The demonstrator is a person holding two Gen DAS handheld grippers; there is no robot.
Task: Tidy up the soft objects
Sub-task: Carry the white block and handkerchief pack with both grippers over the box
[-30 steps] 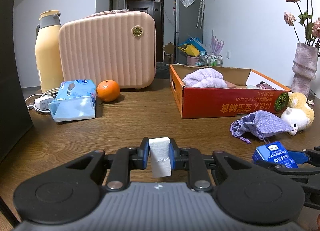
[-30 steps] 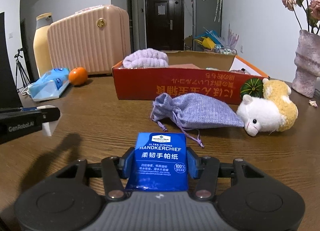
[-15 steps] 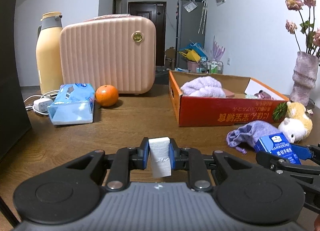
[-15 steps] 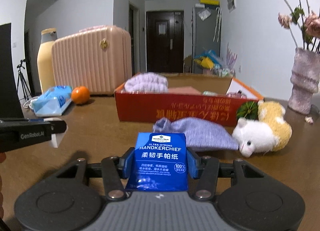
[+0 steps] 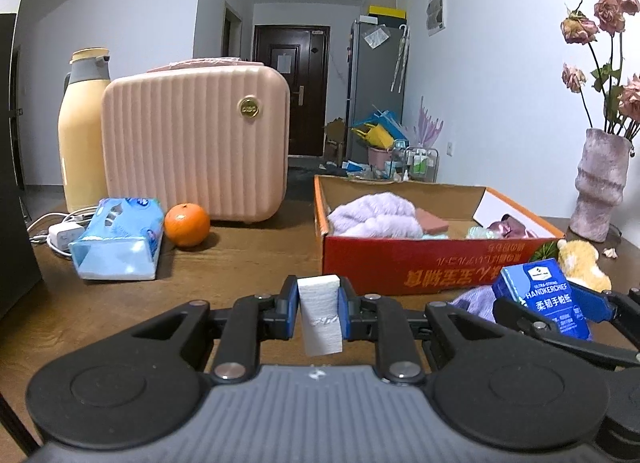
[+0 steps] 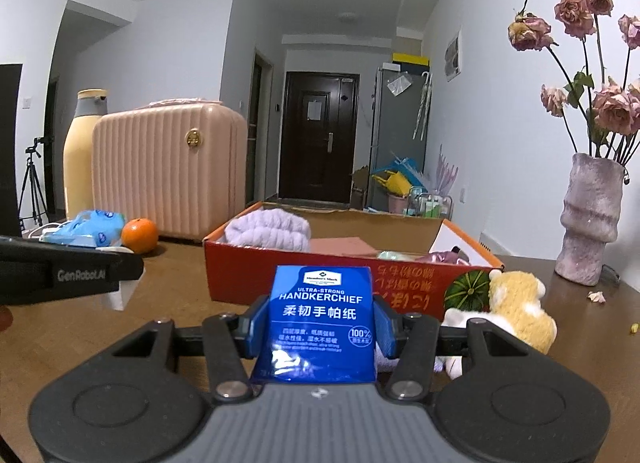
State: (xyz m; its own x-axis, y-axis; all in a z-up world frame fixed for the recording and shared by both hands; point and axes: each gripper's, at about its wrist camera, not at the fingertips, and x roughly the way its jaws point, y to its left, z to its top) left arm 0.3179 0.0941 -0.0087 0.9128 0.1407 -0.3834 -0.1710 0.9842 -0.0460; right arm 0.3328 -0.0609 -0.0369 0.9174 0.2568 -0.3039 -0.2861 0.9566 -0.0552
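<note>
My left gripper (image 5: pixel 319 303) is shut on a white sponge block (image 5: pixel 320 315), held above the wooden table. My right gripper (image 6: pixel 320 323) is shut on a blue handkerchief tissue pack (image 6: pixel 322 323), which also shows in the left wrist view (image 5: pixel 546 301). Both are raised in front of the red cardboard box (image 5: pixel 400 267) (image 6: pixel 240 275). The box holds a purple fluffy cloth (image 5: pixel 374 219) (image 6: pixel 268 229), a pink block (image 5: pixel 430 221) and other soft items. A purple drawstring pouch (image 5: pixel 474 301) lies in front of the box, mostly hidden. A yellow-white plush toy (image 6: pixel 516 307) (image 5: pixel 582 263) lies to its right.
A pink suitcase (image 5: pixel 196 143), a yellow thermos (image 5: pixel 82 131), an orange (image 5: pixel 187 224), a blue tissue pack (image 5: pixel 118 245) and a white charger (image 5: pixel 62 235) stand at the back left. A vase of dried roses (image 6: pixel 590 219) stands at the right. A dark panel (image 5: pixel 16 223) borders the left.
Both grippers have risen with their objects, so the view looks into the box. The pouch and plush have dropped low behind the right gripper.
</note>
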